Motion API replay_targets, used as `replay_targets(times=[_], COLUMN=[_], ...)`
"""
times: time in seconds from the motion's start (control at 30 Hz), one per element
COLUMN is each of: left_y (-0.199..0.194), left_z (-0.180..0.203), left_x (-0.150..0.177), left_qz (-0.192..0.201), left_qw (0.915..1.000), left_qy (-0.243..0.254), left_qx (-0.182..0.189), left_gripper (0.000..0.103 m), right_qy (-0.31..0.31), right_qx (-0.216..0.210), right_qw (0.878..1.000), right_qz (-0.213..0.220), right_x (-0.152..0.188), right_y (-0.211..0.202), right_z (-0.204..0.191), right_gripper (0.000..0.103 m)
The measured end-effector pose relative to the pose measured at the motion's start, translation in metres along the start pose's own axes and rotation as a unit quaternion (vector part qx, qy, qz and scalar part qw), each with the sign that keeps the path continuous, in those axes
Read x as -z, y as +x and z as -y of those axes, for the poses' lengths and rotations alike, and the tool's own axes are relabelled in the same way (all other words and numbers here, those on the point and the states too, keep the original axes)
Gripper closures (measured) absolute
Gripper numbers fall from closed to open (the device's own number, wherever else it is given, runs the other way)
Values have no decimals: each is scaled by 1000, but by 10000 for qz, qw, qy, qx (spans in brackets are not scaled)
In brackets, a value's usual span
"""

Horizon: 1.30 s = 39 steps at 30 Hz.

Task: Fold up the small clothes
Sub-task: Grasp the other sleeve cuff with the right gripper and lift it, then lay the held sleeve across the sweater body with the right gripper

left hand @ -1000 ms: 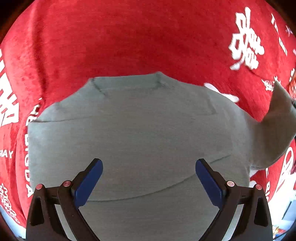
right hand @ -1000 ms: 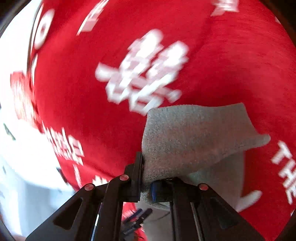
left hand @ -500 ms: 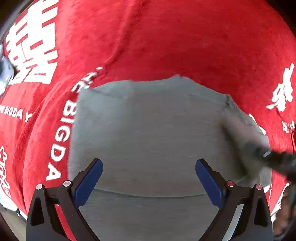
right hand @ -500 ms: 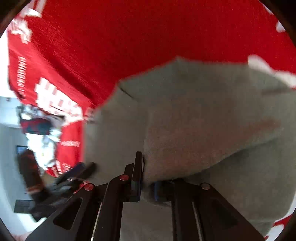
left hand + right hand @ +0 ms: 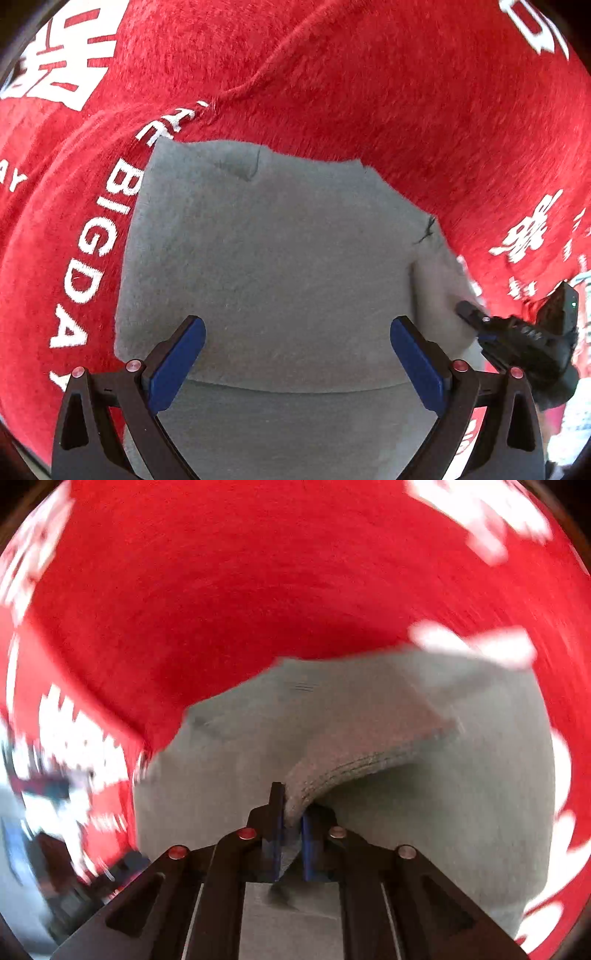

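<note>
Now, sleeve: pinched in right tongs, lying across the grey garment.
Left tongs: wide open, empty, over garment's middle.
Nearer: right.

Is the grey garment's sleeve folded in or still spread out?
Partly folded: the right gripper pinches the sleeve, doubled over the grey garment.

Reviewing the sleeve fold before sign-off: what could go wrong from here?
1. The right gripper pinches only the ribbed edge of the sleeve; it could slip out.
2. Released here, the arched sleeve may bunch on the grey sweater.
3. The left gripper is open and pins nothing, so the sweater could drag across the red cloth.
</note>
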<state>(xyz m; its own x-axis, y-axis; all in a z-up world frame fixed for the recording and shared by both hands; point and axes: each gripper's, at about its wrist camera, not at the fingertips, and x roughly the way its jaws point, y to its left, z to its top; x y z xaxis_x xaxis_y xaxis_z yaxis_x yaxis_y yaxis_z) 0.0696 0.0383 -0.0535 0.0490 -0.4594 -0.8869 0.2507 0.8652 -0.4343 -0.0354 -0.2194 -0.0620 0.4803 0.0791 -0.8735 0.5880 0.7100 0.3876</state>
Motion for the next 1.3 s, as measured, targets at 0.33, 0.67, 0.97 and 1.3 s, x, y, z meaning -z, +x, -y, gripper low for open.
replay_targets(times=[0.33, 0.67, 0.97, 1.3], left_y=[5, 25, 33, 2], left_z=[-28, -5, 11, 8], left_x=[-5, -6, -4, 6], left_qz=[-298, -454, -556, -334], left_qw=[9941, 9954, 9982, 9985], left_qy=[-569, -370, -45, 414], left_qx=[876, 752, 197, 89], left_gripper=[3, 3, 23, 88], right_qy=[-1850, -31, 2385, 1615], right_qx=[-229, -438, -396, -40], right_qw=[9749, 9904, 9701, 9866], right_qz=[-1219, -1312, -229, -241], right_x=[62, 84, 99, 95], right_y=[59, 4, -44, -59], right_z=[-94, 9, 130, 136], right_gripper=[86, 55, 54, 97])
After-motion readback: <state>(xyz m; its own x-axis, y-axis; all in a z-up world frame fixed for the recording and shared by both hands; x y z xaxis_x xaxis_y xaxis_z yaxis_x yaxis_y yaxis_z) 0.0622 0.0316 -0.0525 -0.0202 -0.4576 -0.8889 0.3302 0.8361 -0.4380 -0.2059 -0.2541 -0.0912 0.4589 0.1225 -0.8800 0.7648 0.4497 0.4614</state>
